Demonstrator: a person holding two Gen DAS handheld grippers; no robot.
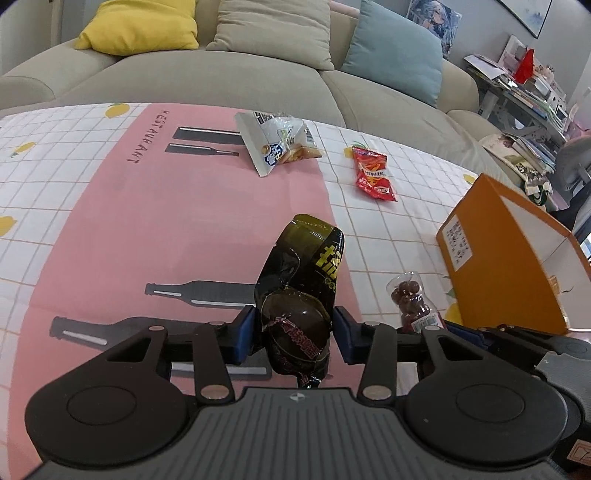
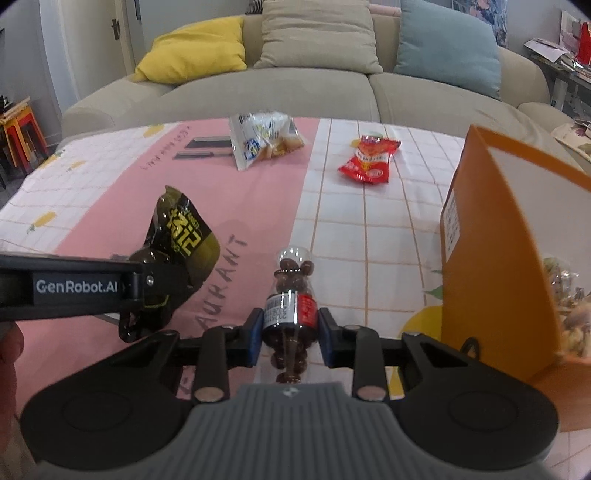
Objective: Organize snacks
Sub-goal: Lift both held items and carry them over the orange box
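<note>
Clamping a dark packet (image 1: 295, 317) between its blue pads, the left gripper (image 1: 295, 334) has its jaws narrow and pressed on the packet's bulging lower half. The packet is black and olive with yellow lettering, and its crumpled top stands up toward 12 o'clock, clear of the surface (image 1: 110, 229).

In the right wrist view the right gripper (image 2: 290, 334) has its jaws narrow as well, closed on a small clear bottle (image 2: 291, 295) of brown chocolate balls. The pads sit against the bottle's labelled middle, with a barcode and a red panel facing the camera. The bottle's rounded top points toward 12 o'clock. The left gripper reaches in from 9 o'clock there, its packet just beside the bottle but apart from it.

An orange box (image 2: 491, 236) stands open at 3 o'clock of the right jaws, near the bottle. Wrapped snacks (image 2: 569, 306) lie inside it against the white inner wall.

Farther out on the pink and white checked cloth, a red packet (image 2: 369, 158) lies at about 1 o'clock. A white bag (image 2: 262, 138) of biscuits lies at about 12 o'clock, well apart from both grippers and from the red packet.

Beyond the surface's far edge is a beige sofa (image 2: 295, 92) with a yellow cushion (image 2: 195, 50), a beige cushion (image 2: 317, 35) and a blue cushion (image 2: 450, 48).
</note>
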